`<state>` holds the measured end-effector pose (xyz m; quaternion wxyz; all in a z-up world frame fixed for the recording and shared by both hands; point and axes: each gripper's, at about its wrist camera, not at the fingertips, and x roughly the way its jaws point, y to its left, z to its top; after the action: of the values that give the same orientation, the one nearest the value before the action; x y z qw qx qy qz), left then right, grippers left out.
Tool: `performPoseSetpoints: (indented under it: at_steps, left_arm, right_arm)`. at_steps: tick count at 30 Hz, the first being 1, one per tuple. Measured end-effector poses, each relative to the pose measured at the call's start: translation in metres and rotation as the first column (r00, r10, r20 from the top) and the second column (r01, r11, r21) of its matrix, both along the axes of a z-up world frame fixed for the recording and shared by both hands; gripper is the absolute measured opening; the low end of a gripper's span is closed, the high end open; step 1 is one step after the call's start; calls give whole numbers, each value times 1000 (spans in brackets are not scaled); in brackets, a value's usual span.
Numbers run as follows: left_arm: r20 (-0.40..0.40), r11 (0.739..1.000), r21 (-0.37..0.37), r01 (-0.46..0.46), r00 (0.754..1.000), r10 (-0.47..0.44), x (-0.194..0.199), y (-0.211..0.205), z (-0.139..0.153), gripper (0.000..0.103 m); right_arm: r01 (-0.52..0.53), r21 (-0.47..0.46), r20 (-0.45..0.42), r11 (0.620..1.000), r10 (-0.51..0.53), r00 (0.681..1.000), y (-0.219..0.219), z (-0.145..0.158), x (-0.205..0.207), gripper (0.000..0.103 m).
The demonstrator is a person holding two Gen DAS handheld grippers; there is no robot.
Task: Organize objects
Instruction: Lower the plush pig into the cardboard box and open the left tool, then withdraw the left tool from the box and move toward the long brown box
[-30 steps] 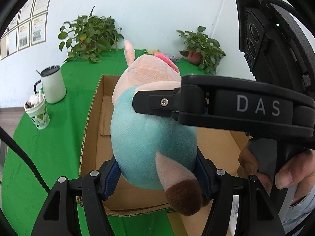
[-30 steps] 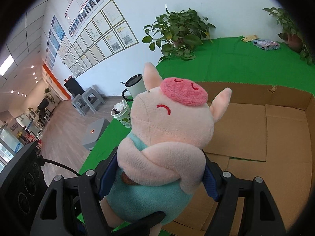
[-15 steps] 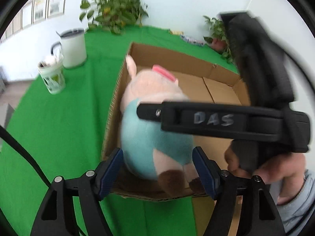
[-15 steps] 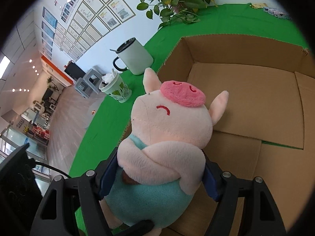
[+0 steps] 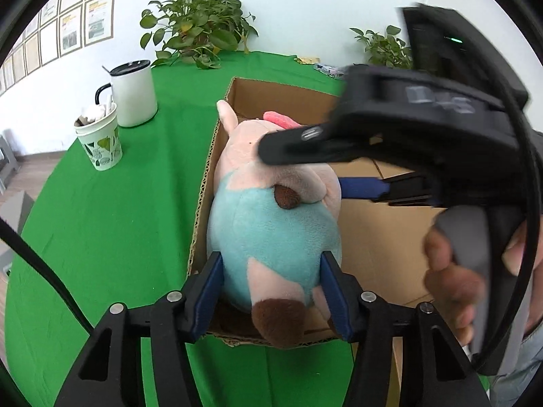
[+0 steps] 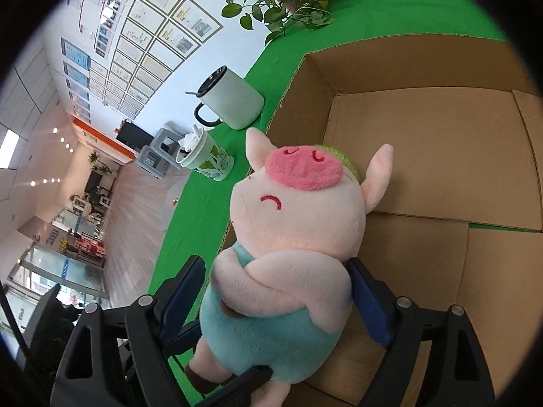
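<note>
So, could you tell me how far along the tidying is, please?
Done: the pink plush pig in teal overalls is inside the brown cardboard box. In hand: the left claw has just closed on its body; the right claw has just opened around it. Left: release it; perhaps the white mug and leaf-print paper cup outside.

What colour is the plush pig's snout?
Pink, with red nostril marks, on the plush pig; clearest in the right wrist view.
</note>
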<state>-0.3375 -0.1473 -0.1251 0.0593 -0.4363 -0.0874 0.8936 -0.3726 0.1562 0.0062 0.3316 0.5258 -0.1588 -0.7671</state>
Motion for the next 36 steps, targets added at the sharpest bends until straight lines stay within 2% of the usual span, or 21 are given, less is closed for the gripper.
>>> performPoseSetpoints:
  at_steps: [3, 5, 7, 8, 11, 15, 18, 23, 26, 29, 32, 36]
  left_arm:
    - [7, 1000, 21, -14, 1000, 14, -3, -6, -2, 52]
    - [12, 999, 37, -30, 999, 30, 1, -5, 3, 52]
    - [16, 999, 38, -31, 999, 30, 3, -3, 3, 51]
    - [19, 999, 34, -35, 999, 34, 3, -4, 3, 50]
    - [21, 998, 43, -39, 999, 38, 7, -7, 5, 50]
    - [17, 999, 18, -36, 999, 35, 17, -6, 8, 50]
    - [-5, 999, -28, -45, 999, 45, 30, -4, 14, 49]
    - [-65, 995, -67, -72, 996, 67, 64, -9, 31, 51]
    - [-102, 993, -66, -97, 991, 90, 82, -12, 44, 61]
    - [-154, 990, -49, -130, 981, 121, 102, -15, 58, 72]
    - [-200, 972, -99, -213, 961, 190, 118, -14, 72, 81]
    - [-304, 952, -135, -275, 926, 224, 146, -3, 90, 91]
  right_arm:
    - [1, -3, -33, 1000, -1, 999, 7, 11, 9, 85]
    - [-13, 32, -40, 999, 14, 999, 2, 11, 14, 85]
    - [-22, 127, -34, 992, 26, 999, -10, 5, 15, 81]
    - [-26, 148, -23, 989, 29, 999, -14, 1, 16, 74]
    - [-8, 138, -23, 990, 11, 1000, -20, -1, 18, 71]
    - [9, 201, -19, 980, -5, 1000, -28, 1, 20, 69]
    - [34, 186, 32, 982, -41, 999, -29, -4, 13, 72]
    - [57, 159, 7, 986, -59, 998, -24, -2, 18, 76]
    - [94, 140, -7, 986, -93, 996, -16, 4, 27, 77]
    - [104, 115, -78, 988, -96, 992, -11, 24, 45, 81]
    - [112, 151, -222, 982, -76, 972, -4, 53, 74, 81]
    - [185, 204, -417, 961, -85, 905, 18, 79, 125, 81]
